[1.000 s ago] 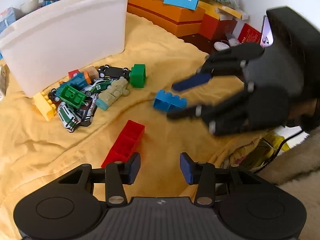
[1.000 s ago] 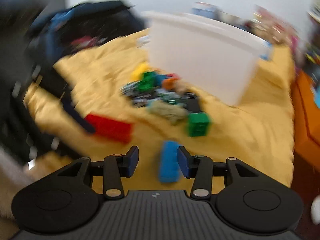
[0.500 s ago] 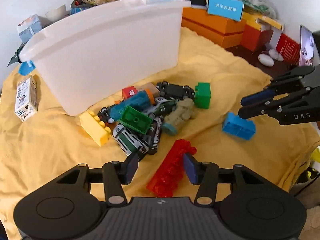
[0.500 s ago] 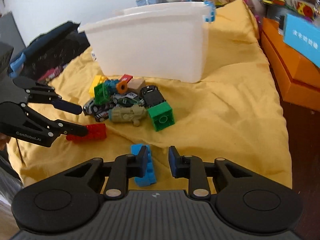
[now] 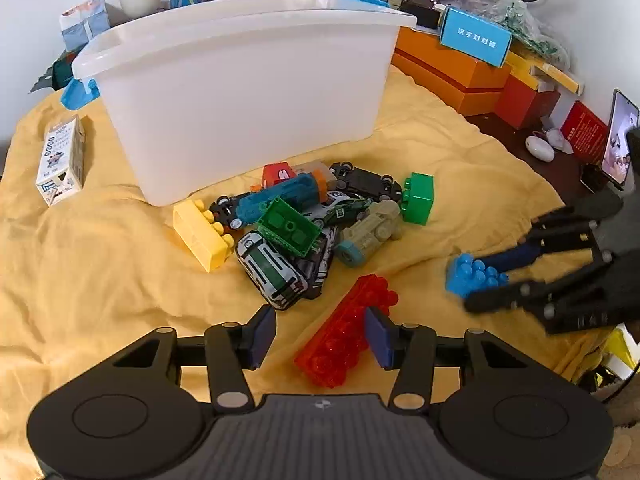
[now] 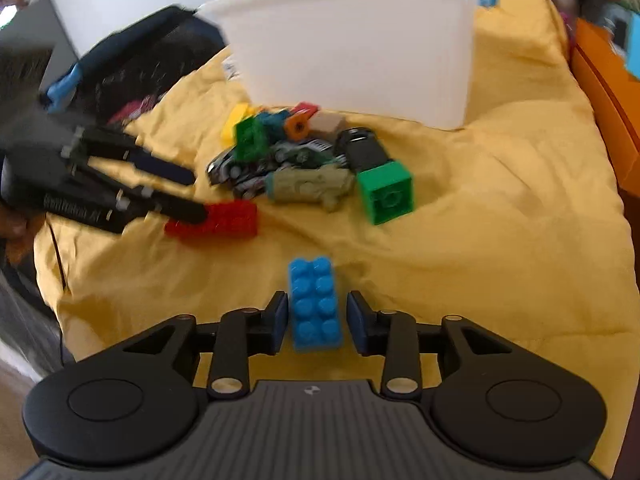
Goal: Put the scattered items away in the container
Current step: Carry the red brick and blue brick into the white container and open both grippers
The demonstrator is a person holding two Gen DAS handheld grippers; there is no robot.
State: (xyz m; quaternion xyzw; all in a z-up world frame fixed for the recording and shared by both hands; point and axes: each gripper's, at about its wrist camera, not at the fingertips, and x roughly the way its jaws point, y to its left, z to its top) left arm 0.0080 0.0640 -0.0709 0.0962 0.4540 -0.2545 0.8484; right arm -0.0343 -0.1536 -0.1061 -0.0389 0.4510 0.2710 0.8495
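A white plastic bin [image 5: 248,92] stands on a yellow cloth; it also shows in the right wrist view [image 6: 360,40]. A heap of toy cars and bricks [image 5: 304,220] lies in front of it. My left gripper [image 5: 320,334] is open, its jaws on either side of a red translucent brick [image 5: 346,330] that lies on the cloth. My right gripper [image 6: 316,322] is open around a blue brick [image 6: 316,304], with small gaps on both sides. The blue brick [image 5: 472,276] and right gripper [image 5: 486,280] also show in the left wrist view, at the right.
A green cube brick [image 5: 418,198] and a yellow brick [image 5: 202,234] flank the heap. A small carton [image 5: 60,160] lies at the left. Orange boxes [image 5: 452,68] and clutter stand at the back right. A dark bag [image 6: 132,64] lies beyond the cloth's left edge.
My left gripper has moved forward so the red brick sits between its jaws. My right gripper has shifted so the blue brick lies centred between its jaws.
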